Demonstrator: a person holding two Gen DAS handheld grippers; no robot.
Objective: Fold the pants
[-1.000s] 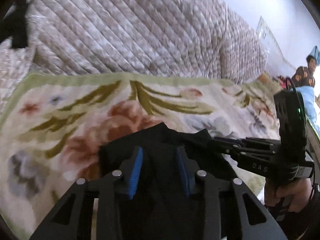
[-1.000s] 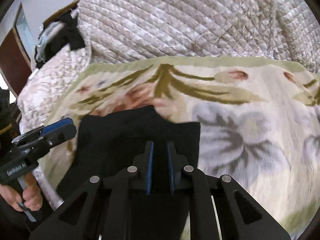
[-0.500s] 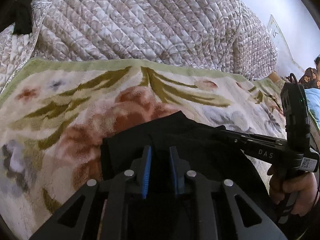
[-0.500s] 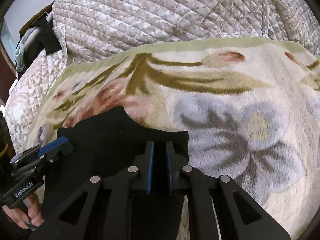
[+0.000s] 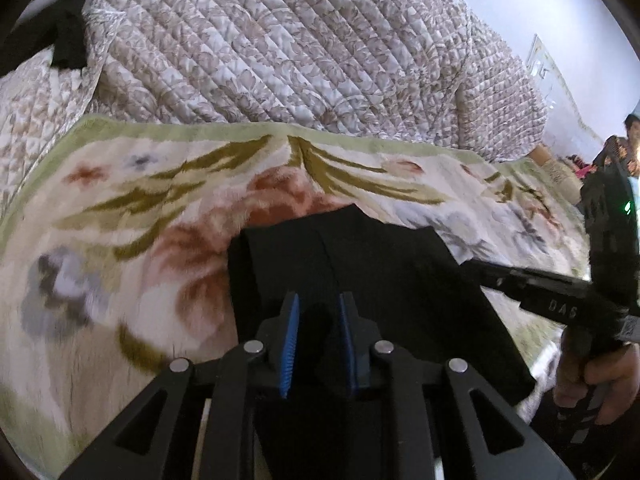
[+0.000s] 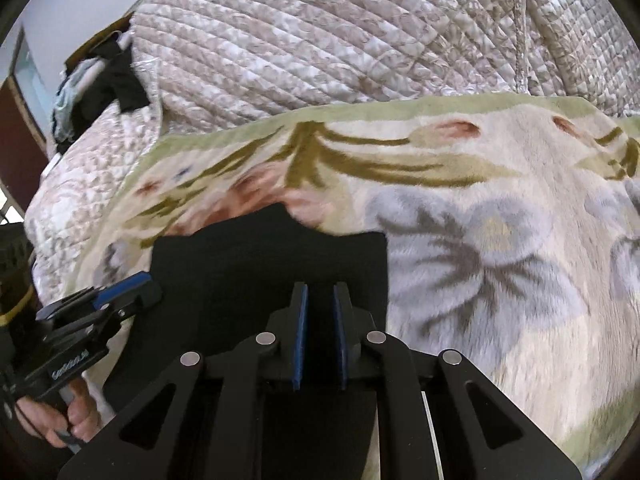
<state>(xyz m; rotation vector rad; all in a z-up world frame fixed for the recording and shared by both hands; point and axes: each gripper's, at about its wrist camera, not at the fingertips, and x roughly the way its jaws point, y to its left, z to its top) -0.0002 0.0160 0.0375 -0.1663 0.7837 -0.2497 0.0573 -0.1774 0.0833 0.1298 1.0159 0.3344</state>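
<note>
The black pants (image 5: pixel 380 252) lie on a floral blanket (image 5: pixel 120 208), their far edge folded into a blunt peak. My left gripper (image 5: pixel 318 300) is shut on a bunch of the black cloth near that edge's left side. In the right wrist view the pants (image 6: pixel 260 256) fill the lower middle, and my right gripper (image 6: pixel 320 290) is shut on the cloth near their right corner. Each gripper shows in the other's view: the right gripper (image 5: pixel 472 268) at the pants' right edge, the left gripper (image 6: pixel 136 284) at their left edge. A hand (image 5: pixel 600 380) holds each handle.
A quilted beige cover (image 5: pixel 280 60) rises behind the blanket (image 6: pixel 480 240). Dark clothes (image 6: pixel 108 80) are piled at the far left. A person (image 5: pixel 628 140) is at the far right by the white wall. The blanket stretches on to the right of the pants.
My left gripper's jaws narrowed from wide apart onto the black cloth. Both grippers shifted a little across the blanket with the pants' edge in them.
</note>
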